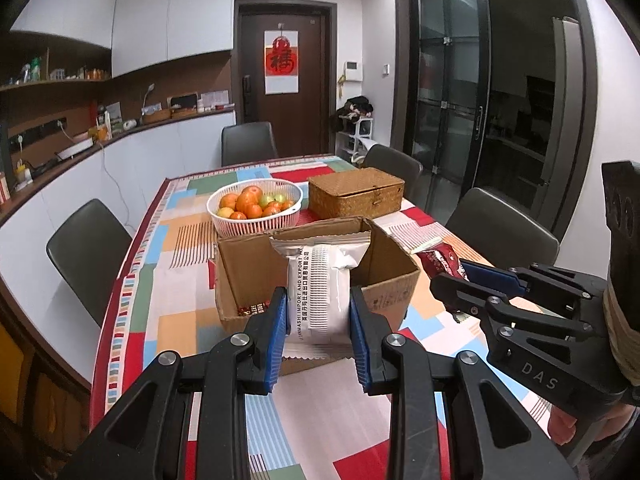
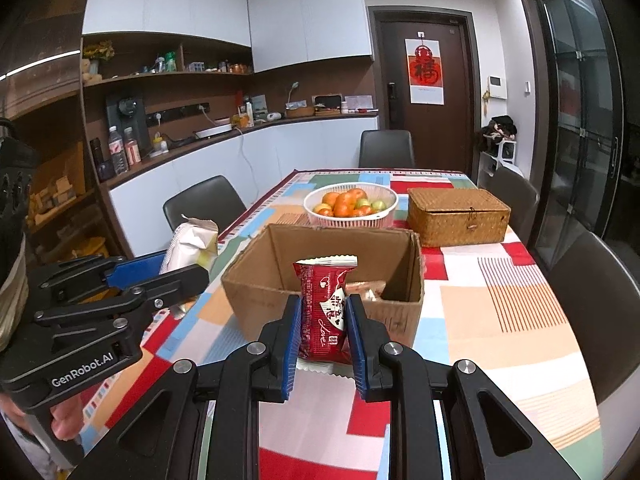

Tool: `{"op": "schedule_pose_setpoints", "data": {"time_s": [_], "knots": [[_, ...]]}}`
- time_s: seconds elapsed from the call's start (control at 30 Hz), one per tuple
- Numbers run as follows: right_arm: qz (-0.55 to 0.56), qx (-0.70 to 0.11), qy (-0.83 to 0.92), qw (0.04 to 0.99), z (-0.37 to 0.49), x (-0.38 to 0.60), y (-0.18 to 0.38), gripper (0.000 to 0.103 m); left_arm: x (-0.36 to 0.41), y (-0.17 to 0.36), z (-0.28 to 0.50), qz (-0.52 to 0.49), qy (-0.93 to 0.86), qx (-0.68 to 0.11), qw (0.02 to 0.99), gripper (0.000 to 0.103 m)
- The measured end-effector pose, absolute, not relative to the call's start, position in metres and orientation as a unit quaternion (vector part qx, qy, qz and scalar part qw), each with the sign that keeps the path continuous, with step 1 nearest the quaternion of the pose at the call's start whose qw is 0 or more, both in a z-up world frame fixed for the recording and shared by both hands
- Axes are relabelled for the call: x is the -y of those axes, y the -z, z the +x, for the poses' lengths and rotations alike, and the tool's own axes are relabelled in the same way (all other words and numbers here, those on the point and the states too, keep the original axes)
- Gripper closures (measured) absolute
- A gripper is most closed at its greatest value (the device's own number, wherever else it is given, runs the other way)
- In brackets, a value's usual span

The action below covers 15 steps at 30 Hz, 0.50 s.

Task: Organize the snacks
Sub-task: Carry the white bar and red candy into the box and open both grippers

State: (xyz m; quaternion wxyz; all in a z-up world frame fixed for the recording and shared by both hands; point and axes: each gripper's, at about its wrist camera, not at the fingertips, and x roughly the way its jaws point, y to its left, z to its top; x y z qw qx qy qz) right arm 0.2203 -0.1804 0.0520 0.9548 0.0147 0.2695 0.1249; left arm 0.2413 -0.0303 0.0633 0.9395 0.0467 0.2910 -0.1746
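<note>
In my left wrist view, my left claw (image 1: 319, 320) fills the lower centre of the frame. Its blue pads (image 1: 277, 334) are closed partway onto a white snack packet (image 1: 320, 280), which stands upright between them with its crimped top edge reaching up to mid-frame. Printed text runs vertically down the packet's face. Directly behind the packet sits an open cardboard box (image 1: 384, 276) on the surface (image 1: 176, 280), which wears a tablecloth of coloured blocks. A little red packaging shows inside the box at its lower left corner. Above the box in the frame are a white basket of fruit (image 1: 254, 208) and, to its right, a lidded wicker box (image 1: 356, 194). My right claw (image 1: 460, 280) reaches in from the right edge of this view with a red snack packet (image 1: 440, 260) at its tips.

In my right wrist view, that right claw (image 2: 323, 330) sits lower centre, its blue pads (image 2: 294, 336) pressed against both sides of the red snack packet (image 2: 326, 308), held upright in front of the near wall of the cardboard box (image 2: 256, 296). More packets lie inside the box, just behind the red one. The basket of fruit (image 2: 350, 208) and the wicker box (image 2: 458, 216) appear above it. My left claw (image 2: 160, 276) enters from the left edge, the white packet (image 2: 190, 244) rising above its tips.
</note>
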Motion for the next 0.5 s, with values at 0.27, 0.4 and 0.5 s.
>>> {"op": "schedule_pose_setpoints", "data": {"time_s": [0.27, 0.4, 0.5], "knots": [[0.003, -0.289, -0.109, 0.951, 0.259, 0.183, -0.048, 0.079, 0.032, -0.061, 0.285, 0.038, 0.176, -0.318, 0.931, 0.073], [-0.005, -0.295, -0.104, 0.95, 0.282, 0.183, -0.052, 0.079, 0.032, -0.058, 0.309, 0.035, 0.171, -0.336, 0.926, 0.073], [-0.01, -0.307, -0.104, 0.946, 0.3, 0.182, -0.053, 0.079, 0.032, -0.053, 0.329, 0.025, 0.17, -0.358, 0.918, 0.073]]}}
